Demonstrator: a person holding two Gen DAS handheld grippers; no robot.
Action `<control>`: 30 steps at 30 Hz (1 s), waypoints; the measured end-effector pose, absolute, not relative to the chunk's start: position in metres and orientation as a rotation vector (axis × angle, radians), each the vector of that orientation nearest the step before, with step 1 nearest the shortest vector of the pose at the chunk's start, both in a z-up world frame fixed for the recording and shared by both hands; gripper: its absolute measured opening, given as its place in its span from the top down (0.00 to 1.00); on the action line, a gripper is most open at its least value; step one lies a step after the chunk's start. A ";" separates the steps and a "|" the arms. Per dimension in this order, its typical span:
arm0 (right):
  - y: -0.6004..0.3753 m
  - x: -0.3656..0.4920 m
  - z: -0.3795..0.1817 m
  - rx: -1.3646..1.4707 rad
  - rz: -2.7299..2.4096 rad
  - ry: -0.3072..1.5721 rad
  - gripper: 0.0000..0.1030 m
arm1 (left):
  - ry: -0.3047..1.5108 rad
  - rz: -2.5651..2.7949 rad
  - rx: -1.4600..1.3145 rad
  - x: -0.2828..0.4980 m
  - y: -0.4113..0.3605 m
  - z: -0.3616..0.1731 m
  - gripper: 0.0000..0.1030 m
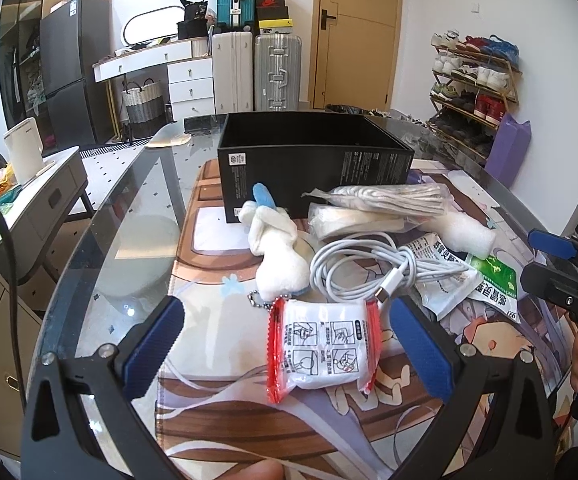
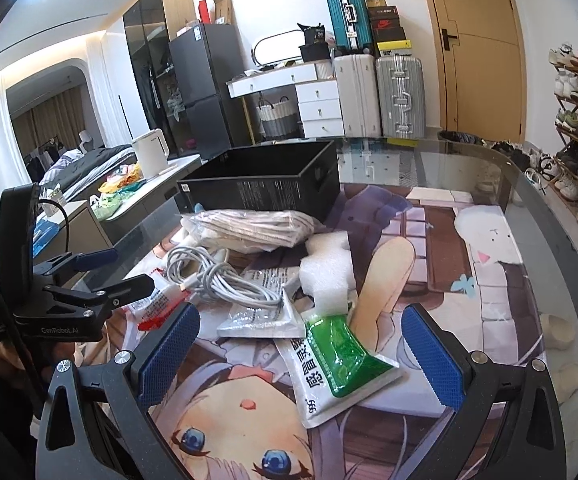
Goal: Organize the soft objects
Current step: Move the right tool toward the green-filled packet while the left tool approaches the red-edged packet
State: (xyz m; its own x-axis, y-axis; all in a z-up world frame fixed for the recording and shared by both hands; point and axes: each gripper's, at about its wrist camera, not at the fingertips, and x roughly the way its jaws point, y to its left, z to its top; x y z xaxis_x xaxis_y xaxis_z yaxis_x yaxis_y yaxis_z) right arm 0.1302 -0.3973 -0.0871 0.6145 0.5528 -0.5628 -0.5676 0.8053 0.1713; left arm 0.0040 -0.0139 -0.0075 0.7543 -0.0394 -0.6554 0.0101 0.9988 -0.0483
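My left gripper [image 1: 285,344] is open, its blue pads either side of a white packet with red ends [image 1: 323,354] lying on the printed mat. Behind the packet lie a white plush toy [image 1: 279,254], a coiled white cable [image 1: 369,268], a bagged cord bundle [image 1: 393,198] and a white foam piece [image 1: 469,232]. An open black box [image 1: 309,160] stands at the back. My right gripper [image 2: 301,352] is open over a green-and-white sachet [image 2: 339,356], with the foam piece [image 2: 329,276], the cable [image 2: 217,276] and the box [image 2: 265,184] beyond it.
The printed mat [image 2: 489,272] covers a glass table [image 1: 137,208]. A silver sachet [image 2: 257,320] lies under the cable. A side cabinet with a white kettle [image 1: 23,148] stands left of the table, a shoe rack [image 1: 473,92] to the right.
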 end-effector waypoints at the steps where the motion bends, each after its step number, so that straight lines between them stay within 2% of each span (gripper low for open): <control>1: -0.397 0.130 -0.088 -0.031 0.645 0.646 0.01 | 0.719 -0.029 -0.040 0.004 -0.015 -0.008 0.00; 12: -0.397 0.142 -0.099 -0.056 0.651 0.718 0.01 | 0.750 -0.029 0.000 0.006 -0.020 -0.015 0.00; 16: -0.395 0.149 -0.105 -0.079 0.641 0.749 0.09 | 0.770 -0.041 0.008 0.007 -0.021 -0.019 0.00; 30: -0.384 0.156 -0.117 -0.153 0.649 0.792 0.12 | 0.841 -0.077 0.009 0.012 -0.024 -0.026 0.01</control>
State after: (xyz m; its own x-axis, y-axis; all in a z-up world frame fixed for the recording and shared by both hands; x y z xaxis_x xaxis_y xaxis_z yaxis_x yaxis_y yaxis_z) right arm 0.1556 -0.3841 -0.1170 0.5210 0.4840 -0.7030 -0.5945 0.7968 0.1081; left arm 0.0123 -0.0236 -0.0261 0.6641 -0.0649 -0.7448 0.0717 0.9972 -0.0230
